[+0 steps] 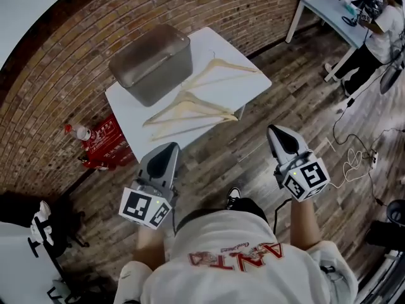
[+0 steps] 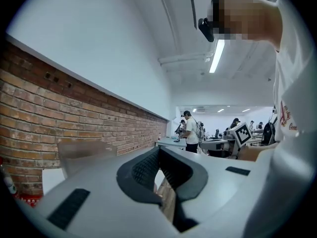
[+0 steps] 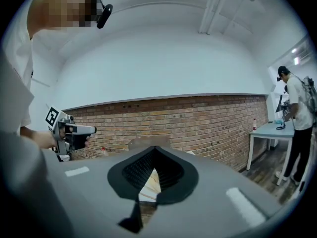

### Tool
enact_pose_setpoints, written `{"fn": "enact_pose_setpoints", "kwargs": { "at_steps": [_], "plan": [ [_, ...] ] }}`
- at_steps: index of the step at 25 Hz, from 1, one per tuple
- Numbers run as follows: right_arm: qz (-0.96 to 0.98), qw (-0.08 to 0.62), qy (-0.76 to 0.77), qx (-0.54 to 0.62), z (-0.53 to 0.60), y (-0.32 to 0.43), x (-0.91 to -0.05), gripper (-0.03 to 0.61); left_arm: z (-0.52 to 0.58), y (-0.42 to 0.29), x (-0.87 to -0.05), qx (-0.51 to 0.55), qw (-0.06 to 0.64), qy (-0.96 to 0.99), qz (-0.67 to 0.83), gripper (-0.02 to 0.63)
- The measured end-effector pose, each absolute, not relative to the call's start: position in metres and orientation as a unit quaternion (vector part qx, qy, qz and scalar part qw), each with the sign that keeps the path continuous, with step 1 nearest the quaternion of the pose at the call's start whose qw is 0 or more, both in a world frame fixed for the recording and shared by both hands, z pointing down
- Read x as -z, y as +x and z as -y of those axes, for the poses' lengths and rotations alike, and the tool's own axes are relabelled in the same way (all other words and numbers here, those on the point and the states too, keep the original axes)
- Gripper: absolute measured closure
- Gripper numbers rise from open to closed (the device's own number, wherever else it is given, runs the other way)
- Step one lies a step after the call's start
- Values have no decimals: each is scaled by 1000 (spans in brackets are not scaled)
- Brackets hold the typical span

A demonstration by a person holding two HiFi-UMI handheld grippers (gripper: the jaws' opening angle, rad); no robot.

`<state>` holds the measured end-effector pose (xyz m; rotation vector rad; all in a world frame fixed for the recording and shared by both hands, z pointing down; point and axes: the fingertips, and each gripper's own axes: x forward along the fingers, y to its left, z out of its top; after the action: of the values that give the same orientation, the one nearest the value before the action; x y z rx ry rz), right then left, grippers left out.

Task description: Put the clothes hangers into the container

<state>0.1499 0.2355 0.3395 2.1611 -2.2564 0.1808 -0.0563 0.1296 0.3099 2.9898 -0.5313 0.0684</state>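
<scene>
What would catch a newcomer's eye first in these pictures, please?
A grey container stands on the white table by the brick wall, with pale wooden hangers lying beside it on the tabletop. Nearer the camera, the left gripper and right gripper point toward the table, both shut and empty.

Pale wooden hangers (image 1: 202, 102), grey container (image 1: 152, 62), white table (image 1: 243, 84) (red-brick wall (image 1: 63, 75), brown plank floor (image 1: 285, 100)).

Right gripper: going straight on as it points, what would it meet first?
The right gripper likely meets the near edge of the white table, then the wooden hangers; its height there is unclear.
</scene>
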Motion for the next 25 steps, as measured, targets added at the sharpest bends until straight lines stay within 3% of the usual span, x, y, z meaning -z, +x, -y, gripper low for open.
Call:
{"fn": "enact_pose_setpoints", "kwargs": {
  "at_steps": [14, 25],
  "plan": [
    [715, -36, 692, -95, -210, 252, -376, 577, -101, 34, -326, -52, 55, 978, 196, 604],
    [697, 5, 711, -98, -142, 303, -375, 577, -20, 81, -338, -35, 71, 980, 184, 604]
  ]
}}
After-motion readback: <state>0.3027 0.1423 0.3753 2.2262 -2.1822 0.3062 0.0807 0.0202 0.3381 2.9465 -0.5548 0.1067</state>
